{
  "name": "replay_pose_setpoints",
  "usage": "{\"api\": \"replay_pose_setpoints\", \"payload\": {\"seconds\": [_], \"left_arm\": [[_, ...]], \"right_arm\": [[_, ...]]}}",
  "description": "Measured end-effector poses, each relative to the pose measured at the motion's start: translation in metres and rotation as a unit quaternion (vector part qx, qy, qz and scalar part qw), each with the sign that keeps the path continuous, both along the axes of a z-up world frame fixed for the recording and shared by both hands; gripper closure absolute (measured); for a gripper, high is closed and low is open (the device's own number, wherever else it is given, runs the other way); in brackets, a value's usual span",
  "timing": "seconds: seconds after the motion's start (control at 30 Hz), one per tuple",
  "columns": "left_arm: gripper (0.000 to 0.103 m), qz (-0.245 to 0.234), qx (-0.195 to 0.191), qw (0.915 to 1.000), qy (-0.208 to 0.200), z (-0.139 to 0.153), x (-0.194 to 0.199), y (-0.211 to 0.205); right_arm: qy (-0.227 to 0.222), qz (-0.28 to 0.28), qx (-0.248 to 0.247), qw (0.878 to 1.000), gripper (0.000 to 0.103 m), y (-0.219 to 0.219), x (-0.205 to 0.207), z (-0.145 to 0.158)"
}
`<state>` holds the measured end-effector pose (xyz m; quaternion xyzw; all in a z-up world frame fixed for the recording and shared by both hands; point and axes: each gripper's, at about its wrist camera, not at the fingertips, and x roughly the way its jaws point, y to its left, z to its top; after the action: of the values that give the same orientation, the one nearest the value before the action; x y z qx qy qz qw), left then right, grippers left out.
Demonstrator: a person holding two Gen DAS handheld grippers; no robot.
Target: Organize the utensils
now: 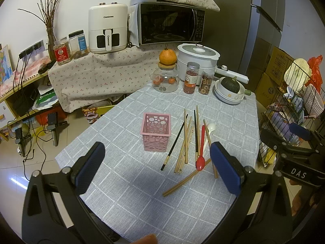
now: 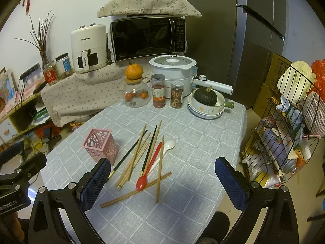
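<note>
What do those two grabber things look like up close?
Both grabbers are black frames with silver screws. The left gripper and the right gripper each have two fingers covered in bumpy dark blue pads. White letters reading "DAS" mark the right one's side. No sleeves show.

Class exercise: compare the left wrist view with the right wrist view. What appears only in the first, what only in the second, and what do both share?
Only the left wrist view shows the "DAS" label on the right claw's body. Only the right wrist view shows the "Robot.AI" lettering on the left claw's body. Both share the pink holder, standing empty, the red spoon, white spoon and chopsticks lying loose on the grey tablecloth.
</note>
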<state>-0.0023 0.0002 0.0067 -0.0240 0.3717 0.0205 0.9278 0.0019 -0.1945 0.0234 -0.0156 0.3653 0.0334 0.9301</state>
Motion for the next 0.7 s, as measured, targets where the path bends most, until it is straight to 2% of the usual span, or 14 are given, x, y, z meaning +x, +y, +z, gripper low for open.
{"api": "replay_pose_setpoints", "payload": {"seconds": [0.7], "left_arm": [[0.001, 0.000, 0.000, 1.0000, -0.002, -0.0006, -0.0010, -0.0006]], "right_arm": [[0.000, 0.000, 0.000, 1.000, 0.000, 0.0000, -0.0009, -0.0013]]}}
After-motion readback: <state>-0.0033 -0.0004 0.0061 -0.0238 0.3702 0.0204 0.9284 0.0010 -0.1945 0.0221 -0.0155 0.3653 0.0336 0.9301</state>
